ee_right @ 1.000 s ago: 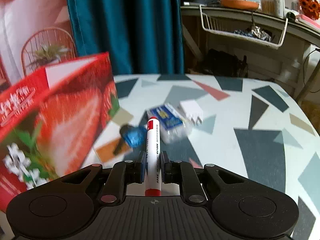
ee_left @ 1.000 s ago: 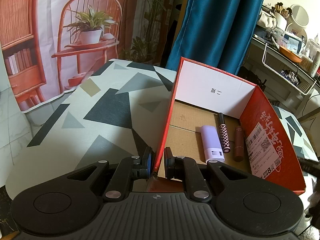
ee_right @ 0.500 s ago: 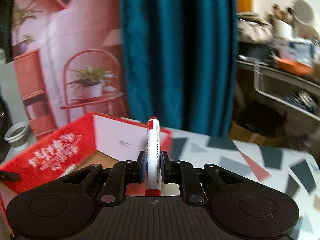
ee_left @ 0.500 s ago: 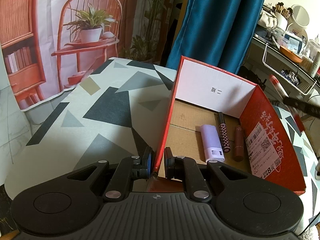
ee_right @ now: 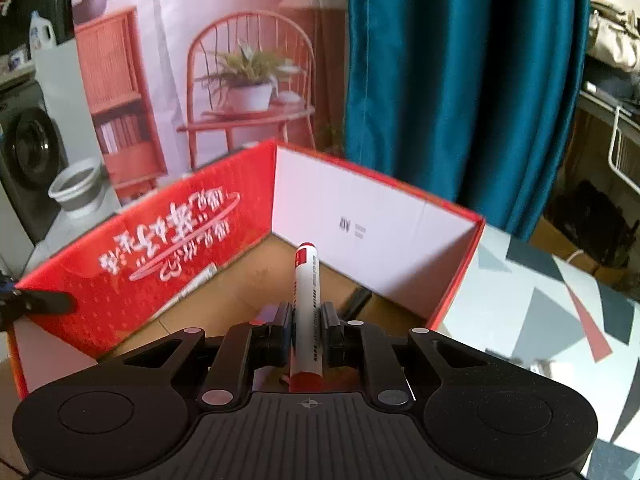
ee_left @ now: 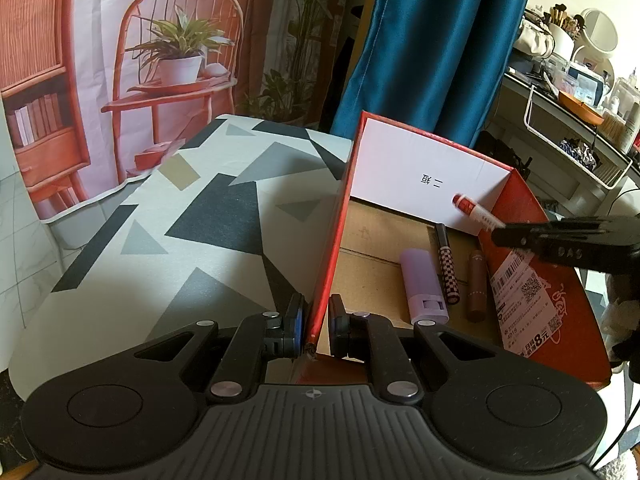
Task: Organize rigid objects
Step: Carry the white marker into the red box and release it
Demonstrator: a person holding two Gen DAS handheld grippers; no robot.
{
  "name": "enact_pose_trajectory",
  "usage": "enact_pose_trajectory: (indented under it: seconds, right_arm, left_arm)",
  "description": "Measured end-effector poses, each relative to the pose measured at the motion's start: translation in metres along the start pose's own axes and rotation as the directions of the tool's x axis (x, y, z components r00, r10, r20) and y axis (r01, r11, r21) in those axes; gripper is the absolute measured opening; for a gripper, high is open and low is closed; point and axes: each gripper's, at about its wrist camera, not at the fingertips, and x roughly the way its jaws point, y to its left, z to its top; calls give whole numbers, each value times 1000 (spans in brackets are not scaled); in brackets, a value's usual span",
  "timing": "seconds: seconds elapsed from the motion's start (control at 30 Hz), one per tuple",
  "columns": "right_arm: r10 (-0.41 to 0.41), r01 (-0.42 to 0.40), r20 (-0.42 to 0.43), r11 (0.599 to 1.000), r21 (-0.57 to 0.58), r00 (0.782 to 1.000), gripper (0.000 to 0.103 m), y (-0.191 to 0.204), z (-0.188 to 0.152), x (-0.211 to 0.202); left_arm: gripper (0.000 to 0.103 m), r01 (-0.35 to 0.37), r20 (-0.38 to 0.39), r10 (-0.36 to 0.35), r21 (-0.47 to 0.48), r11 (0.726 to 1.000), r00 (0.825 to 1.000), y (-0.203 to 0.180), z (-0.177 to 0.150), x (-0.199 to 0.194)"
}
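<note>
The right gripper's [ee_right: 306, 330] fingers are clamped on a white marker with red cap [ee_right: 306, 300], held above the open red cardboard box [ee_right: 168, 240]. The left gripper's [ee_left: 314, 326] fingers pinch the box's near wall on the patterned table [ee_left: 192, 220]. A lilac tube [ee_left: 422, 284] lies inside.

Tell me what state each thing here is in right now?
Box: open, upright on the table, its wall pinched by the left gripper.
Marker: capped, clamped in the right gripper, held over the box.
Purple tube: lying flat on the box floor.
Checkered pen: lying flat beside it.
Brown tube: lying flat next to the pen.
</note>
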Motion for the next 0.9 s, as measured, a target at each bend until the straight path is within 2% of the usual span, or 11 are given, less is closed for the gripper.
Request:
enact_pose_trajectory:
  seconds: [0.5, 0.73, 0.83, 0.9]
  right_arm:
    - [28, -27, -22, 1000, 8, 999, 15, -5, -5, 1]
    - [1, -2, 39, 1000, 18, 999, 15, -10, -7, -9]
    - [-9, 6, 124, 1000, 26, 992, 20, -17, -7, -24]
    - [-8, 2, 175, 999, 39, 985, 35, -25, -8, -32]
  left_arm:
    - [13, 1, -1, -1, -3, 1000, 1000, 2, 0, -1]
    - [13, 1, -1, -1, -2, 1000, 1000, 2, 0, 0]
    - [13, 1, -1, -1, -3, 1000, 1000, 2, 0, 0]
    - [13, 1, -1, -1, -2, 1000, 1000, 2, 0, 0]
